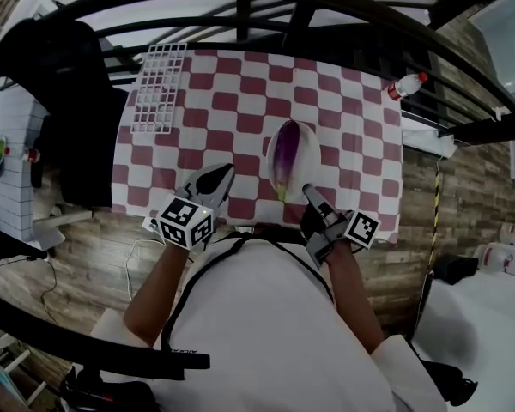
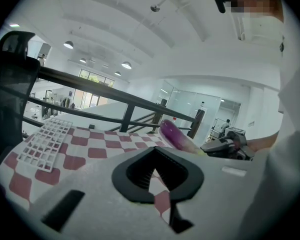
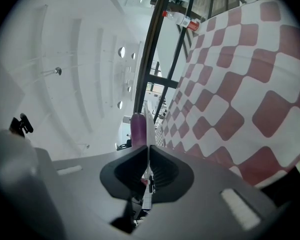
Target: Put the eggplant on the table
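Broadly, a table covered in a red-and-white checked cloth [image 1: 343,118] filled the middle of the head view, with a black metal railing [image 1: 240,11] curving along its far side. A white plastic grid rack [image 1: 159,88] lay flat at the far left corner of the cloth. Near the middle of the table, towards the person's edge, sat a white oval plate [image 1: 313,153], and the purple eggplant [image 1: 285,154] lay lengthwise on that plate, its pale green stem end pointing towards the person. Whether the plate rested fully on the cloth or was slightly raised could not be told. The left gripper [image 1: 227,172] hovered over the cloth just left of the plate, apart from it; its fingers were clenched at the tips with nothing between them. The right gripper [image 1: 309,191] was at the plate's near right edge, its fingers grasping the thin white rim. A small clear plastic bottle with a red cap [image 1: 406,85] lay at the far right corner.
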The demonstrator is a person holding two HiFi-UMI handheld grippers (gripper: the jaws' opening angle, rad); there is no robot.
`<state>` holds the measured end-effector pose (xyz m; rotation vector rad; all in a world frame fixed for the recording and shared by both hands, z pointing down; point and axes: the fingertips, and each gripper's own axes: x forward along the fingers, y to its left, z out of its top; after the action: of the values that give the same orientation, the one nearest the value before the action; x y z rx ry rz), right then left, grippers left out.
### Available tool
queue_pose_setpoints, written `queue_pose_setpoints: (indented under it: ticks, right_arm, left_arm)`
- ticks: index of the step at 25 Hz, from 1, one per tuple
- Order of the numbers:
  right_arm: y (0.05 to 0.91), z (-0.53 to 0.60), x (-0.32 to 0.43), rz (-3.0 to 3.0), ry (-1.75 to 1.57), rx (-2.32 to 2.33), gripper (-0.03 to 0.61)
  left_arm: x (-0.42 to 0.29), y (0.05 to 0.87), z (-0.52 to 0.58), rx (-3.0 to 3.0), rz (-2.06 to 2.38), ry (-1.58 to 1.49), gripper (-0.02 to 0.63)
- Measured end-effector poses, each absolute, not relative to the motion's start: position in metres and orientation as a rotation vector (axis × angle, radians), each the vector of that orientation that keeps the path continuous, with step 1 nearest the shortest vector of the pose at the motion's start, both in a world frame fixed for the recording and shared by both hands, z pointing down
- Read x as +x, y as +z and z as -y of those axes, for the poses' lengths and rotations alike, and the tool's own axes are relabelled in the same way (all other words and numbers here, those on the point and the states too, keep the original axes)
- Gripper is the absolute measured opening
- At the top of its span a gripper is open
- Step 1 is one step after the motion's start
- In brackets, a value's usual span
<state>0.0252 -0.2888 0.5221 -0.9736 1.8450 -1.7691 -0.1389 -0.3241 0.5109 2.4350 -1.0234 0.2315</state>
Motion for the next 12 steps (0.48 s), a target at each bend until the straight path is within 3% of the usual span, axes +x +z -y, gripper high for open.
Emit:
queue_pose_setpoints:
  ticks: [12]
  right_arm:
    - [0.551, 0.309, 0.009, -1.940, -1.855, -0.917, 0.023]
  left_arm:
    - [-0.149, 0.525, 0.318, 2.361, 1.082, 0.221, 0.006]
